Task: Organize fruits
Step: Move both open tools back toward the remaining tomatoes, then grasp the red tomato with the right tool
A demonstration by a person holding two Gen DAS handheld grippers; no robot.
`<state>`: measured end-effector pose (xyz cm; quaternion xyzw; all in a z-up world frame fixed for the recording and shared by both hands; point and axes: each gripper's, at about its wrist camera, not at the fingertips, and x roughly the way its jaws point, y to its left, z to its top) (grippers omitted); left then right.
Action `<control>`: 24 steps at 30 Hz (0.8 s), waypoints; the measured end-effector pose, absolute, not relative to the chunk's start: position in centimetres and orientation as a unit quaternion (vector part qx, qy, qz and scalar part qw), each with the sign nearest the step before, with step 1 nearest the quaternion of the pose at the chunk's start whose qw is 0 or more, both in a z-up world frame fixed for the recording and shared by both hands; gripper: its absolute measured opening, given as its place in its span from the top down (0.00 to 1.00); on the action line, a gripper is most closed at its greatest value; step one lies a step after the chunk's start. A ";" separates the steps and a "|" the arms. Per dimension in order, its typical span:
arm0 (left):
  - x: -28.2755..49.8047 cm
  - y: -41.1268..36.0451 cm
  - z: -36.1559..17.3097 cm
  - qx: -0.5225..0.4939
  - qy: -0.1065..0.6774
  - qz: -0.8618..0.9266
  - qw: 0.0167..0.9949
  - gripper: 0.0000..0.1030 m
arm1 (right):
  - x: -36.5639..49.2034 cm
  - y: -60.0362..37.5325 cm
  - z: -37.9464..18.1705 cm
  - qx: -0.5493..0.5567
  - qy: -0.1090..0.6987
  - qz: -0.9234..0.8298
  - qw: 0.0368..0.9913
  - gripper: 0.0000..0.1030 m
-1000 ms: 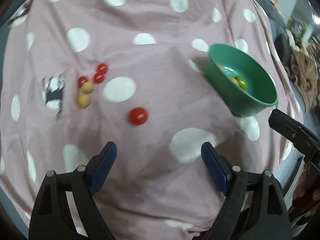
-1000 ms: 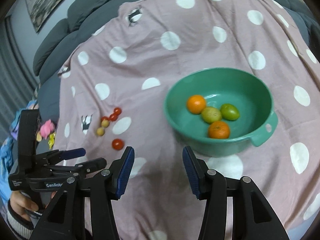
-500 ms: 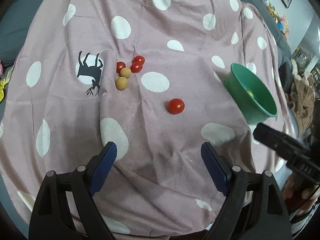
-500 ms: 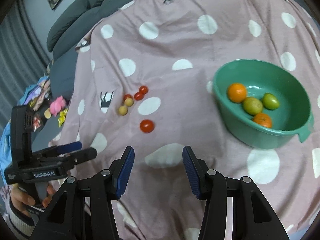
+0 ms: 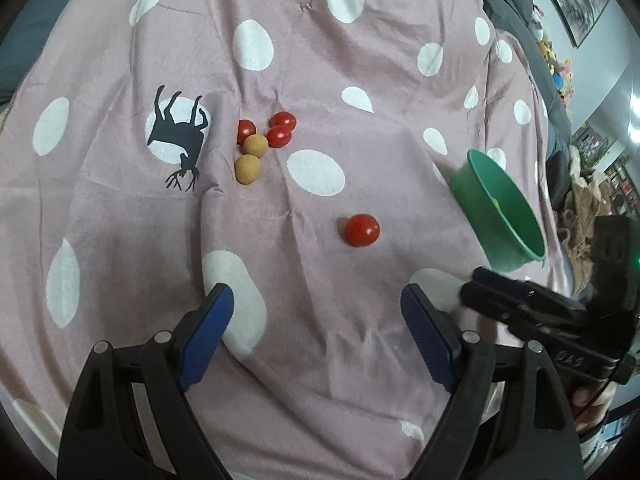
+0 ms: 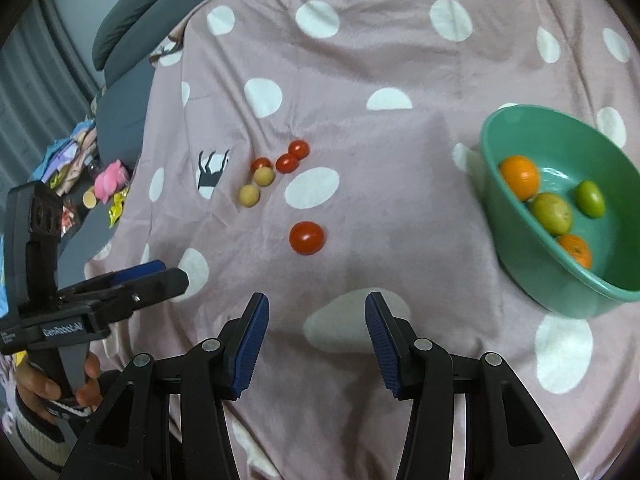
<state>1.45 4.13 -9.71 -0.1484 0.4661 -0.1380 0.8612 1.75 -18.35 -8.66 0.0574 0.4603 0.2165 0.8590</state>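
Observation:
A lone red tomato (image 5: 362,230) lies on the pink dotted blanket, ahead of both grippers; it also shows in the right wrist view (image 6: 307,237). Farther off is a cluster of three small red tomatoes (image 5: 280,128) and two tan round fruits (image 5: 248,169). A green bowl (image 6: 520,128) at the right holds two oranges (image 6: 520,176) and two green fruits (image 6: 554,213). My left gripper (image 5: 316,334) is open and empty. My right gripper (image 6: 316,338) is open and empty, and shows from the side in the left wrist view (image 5: 516,300).
The blanket (image 6: 380,40) is wrinkled and drapes over a bed with grey pillows (image 6: 152,4) at the far left. Toys and clutter (image 6: 100,184) lie beside the bed. A black deer print (image 5: 178,136) sits left of the fruit cluster.
Both grippers have swung left and pulled back. The bowl has slid toward the right edge of both views and the tomatoes have come toward the centre. The jaws have stayed open.

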 end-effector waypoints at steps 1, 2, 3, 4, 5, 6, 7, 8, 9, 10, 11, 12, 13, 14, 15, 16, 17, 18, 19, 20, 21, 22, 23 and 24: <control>1.7 4.3 -9.8 -0.154 0.466 -0.143 0.859 0.17 | 2.1 -18.0 -9.0 0.056 0.464 0.218 0.857 0.51; 2.0 4.4 -9.9 -0.157 0.466 -0.147 0.858 0.17 | 2.5 -17.8 -9.3 0.055 0.468 0.218 0.855 0.51; 2.2 4.4 -9.9 -0.156 0.465 -0.148 0.859 0.17 | 2.8 -17.6 -9.6 0.055 0.471 0.217 0.853 0.51; 2.4 4.4 -10.0 -0.155 0.464 -0.151 0.859 0.17 | 3.1 -17.4 -9.9 0.054 0.475 0.215 0.852 0.51; 2.7 4.3 -10.1 -0.154 0.464 -0.155 0.858 0.17 | 3.5 -17.1 -10.2 0.053 0.479 0.213 0.850 0.51; 2.9 4.3 -10.2 -0.153 0.465 -0.157 0.858 0.17 | 3.9 -17.0 -10.5 0.052 0.482 0.211 0.849 0.51; 3.2 4.3 -10.3 -0.152 0.465 -0.160 0.857 0.17 | 4.2 -16.8 -10.6 0.049 0.485 0.210 0.848 0.51; 3.7 4.3 -10.3 -0.148 0.465 -0.163 0.858 0.17 | 4.7 -16.4 -10.8 0.046 0.487 0.210 0.847 0.51; 4.0 4.3 -10.3 -0.146 0.464 -0.164 0.858 0.17 | 5.1 -16.1 -10.9 0.042 0.488 0.210 0.846 0.51; 4.4 4.4 -10.3 -0.143 0.463 -0.165 0.859 0.17 | 5.6 -15.8 -11.1 0.037 0.491 0.208 0.845 0.51; 4.8 4.3 -10.3 -0.139 0.462 -0.165 0.860 0.17 | 6.2 -15.4 -11.3 0.031 0.493 0.205 0.845 0.51; 5.2 4.3 -10.3 -0.134 0.460 -0.166 0.862 0.17 | 6.6 -15.2 -11.4 0.027 0.494 0.204 0.845 0.51; 5.5 4.3 -10.3 -0.129 0.458 -0.167 0.863 0.17 | 7.1 -14.9 -11.6 0.021 0.495 0.204 0.844 0.51; 5.9 4.3 -10.3 -0.124 0.458 -0.167 0.864 0.17 | 7.6 -14.5 -11.8 0.015 0.497 0.205 0.843 0.51; 6.2 4.3 -10.4 -0.121 0.458 -0.167 0.865 0.17 | 8.1 -14.1 -12.0 0.009 0.499 0.207 0.841 0.51; 6.6 4.3 -10.5 -0.116 0.458 -0.167 0.866 0.17 | 8.5 -13.7 -12.2 0.002 0.501 0.210 0.840 0.51; 6.9 4.3 -10.6 -0.114 0.459 -0.167 0.865 0.17 | 8.9 -13.3 -12.4 -0.009 0.504 0.213 0.837 0.51; 7.3 4.5 -10.8 -0.114 0.460 -0.166 0.865 0.17 | 9.2 -12.9 -12.6 -0.016 0.505 0.216 0.836 0.51; 7.5 4.5 -10.9 -0.114 0.460 -0.166 0.865 0.17 | 9.5 -12.6 -12.9 -0.025 0.506 0.219 0.834 0.51; 7.9 4.6 -11.1 -0.113 0.461 -0.165 0.864 0.17 | 9.7 -12.2 -13.1 -0.032 0.508 0.224 0.831 0.51; 8.2 4.7 -11.2 -0.111 0.462 -0.164 0.864 0.18 | 10.0 -12.0 -13.3 -0.037 0.510 0.227 0.829 0.51; 8.6 4.7 -11.3 -0.110 0.463 -0.163 0.864 0.18 | 10.1 -11.9 -13.3 -0.042 0.507 0.229 0.830 0.54; 8.9 4.7 -11.4 -0.109 0.464 -0.164 0.864 0.18 | 10.2 -11.7 -13.3 -0.053 0.505 0.231 0.830 0.61; 9.3 4.6 -11.4 -0.107 0.465 -0.164 0.864 0.18 | 10.5 -11.7 -13.3 -0.053 0.506 0.236 0.828 0.68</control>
